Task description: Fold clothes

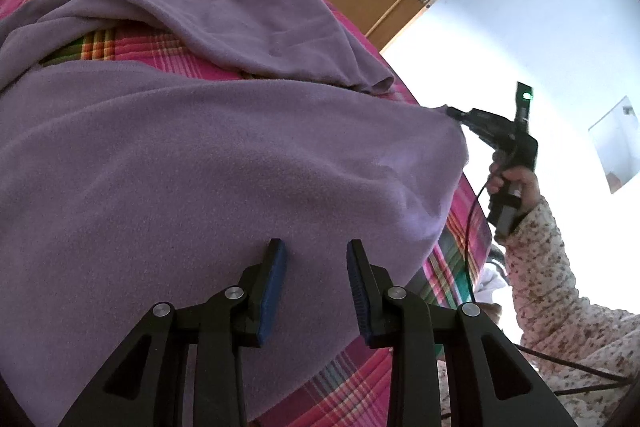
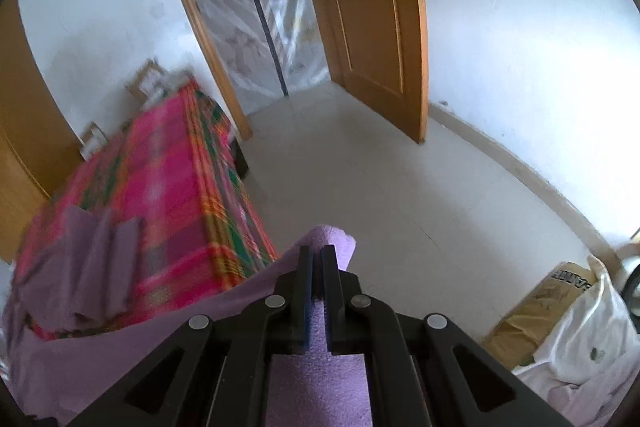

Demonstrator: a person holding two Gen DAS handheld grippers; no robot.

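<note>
Purple fleece pinched in right claw, corner perhaps hidden; left claw wide, empty.

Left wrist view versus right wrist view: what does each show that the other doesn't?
Only the left wrist view shows the open left gripper over the purple fleece garment, and the person's hand and floral sleeve. Only the right wrist view shows the floor and a white bag. Both show the right gripper shut on the garment, the plaid cover and the wooden door.
</note>
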